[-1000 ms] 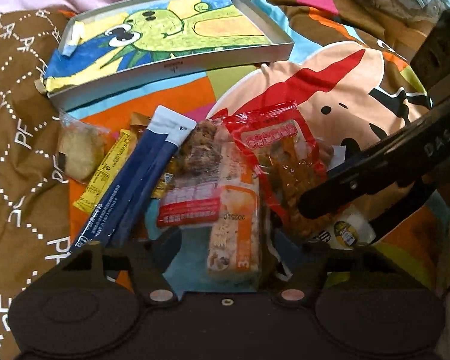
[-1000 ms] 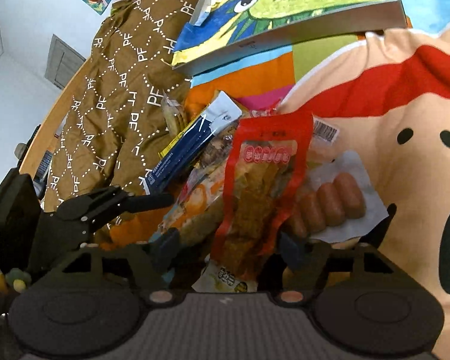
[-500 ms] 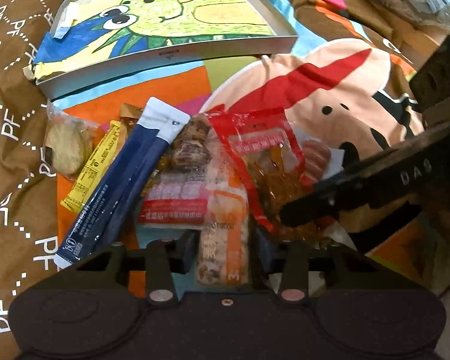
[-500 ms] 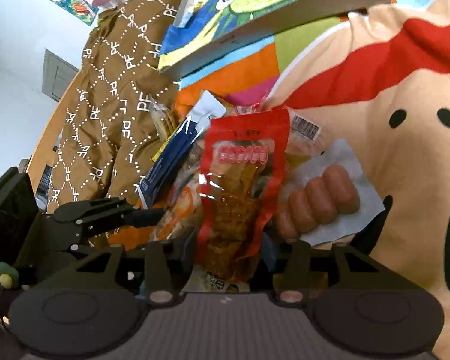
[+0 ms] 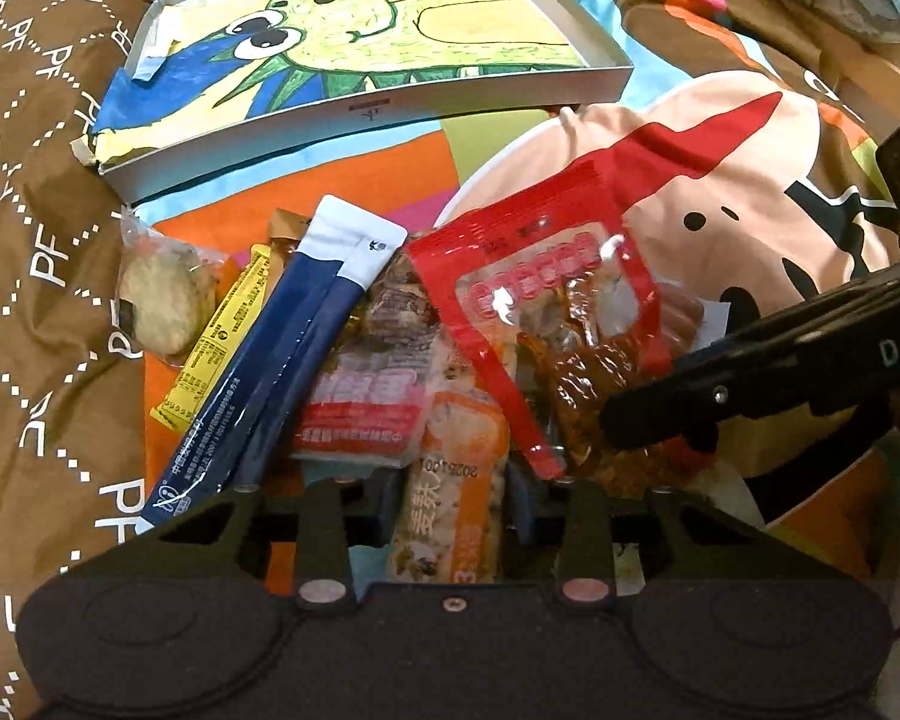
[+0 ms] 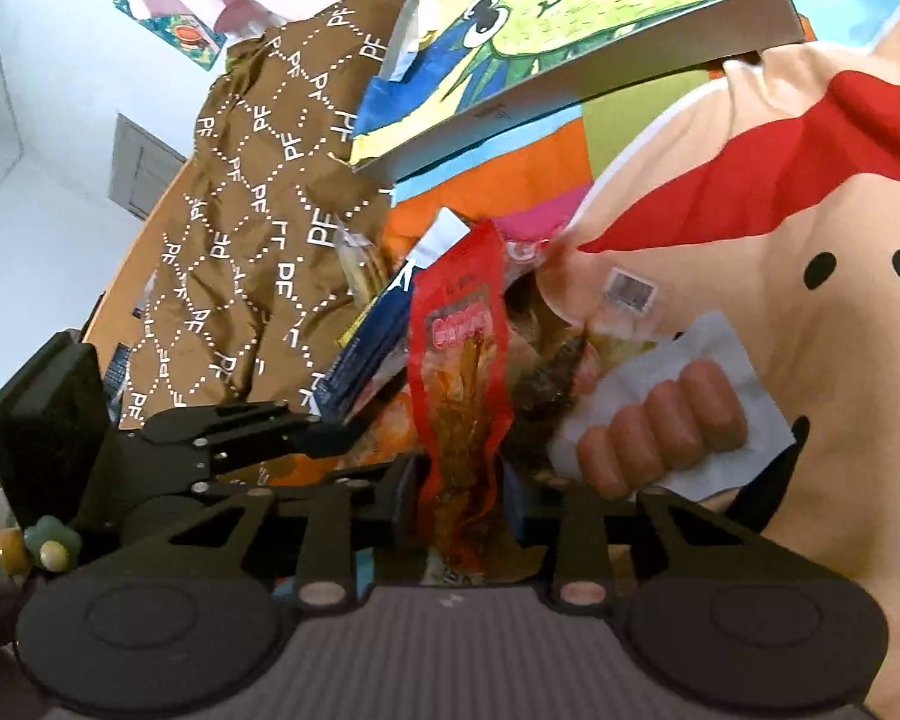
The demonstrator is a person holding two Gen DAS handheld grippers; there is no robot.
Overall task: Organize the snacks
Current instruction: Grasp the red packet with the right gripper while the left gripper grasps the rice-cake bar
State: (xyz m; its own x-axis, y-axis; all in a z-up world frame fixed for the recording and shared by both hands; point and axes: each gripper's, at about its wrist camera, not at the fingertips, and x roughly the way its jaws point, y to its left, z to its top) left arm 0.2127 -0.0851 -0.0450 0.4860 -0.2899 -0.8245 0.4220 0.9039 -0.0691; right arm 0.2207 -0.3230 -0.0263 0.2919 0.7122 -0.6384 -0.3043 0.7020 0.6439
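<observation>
Snacks lie heaped on the colourful cartoon bedspread (image 5: pixel 720 180), below the shallow grey tray lined with a green dinosaur drawing (image 5: pixel 366 114). The left gripper (image 5: pixel 450 504) pinches an orange-and-white rice-cracker packet (image 5: pixel 456 480). The right gripper (image 6: pixel 456 498) pinches a red clear-windowed packet of brown strips (image 6: pixel 459 360), beside white-wrapped sausages (image 6: pixel 660 420).

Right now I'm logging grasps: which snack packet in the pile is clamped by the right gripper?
The red clear-window packet: the right gripper pinches its lower end, lifting it edge-on. The white sausage packet lies free.
</observation>
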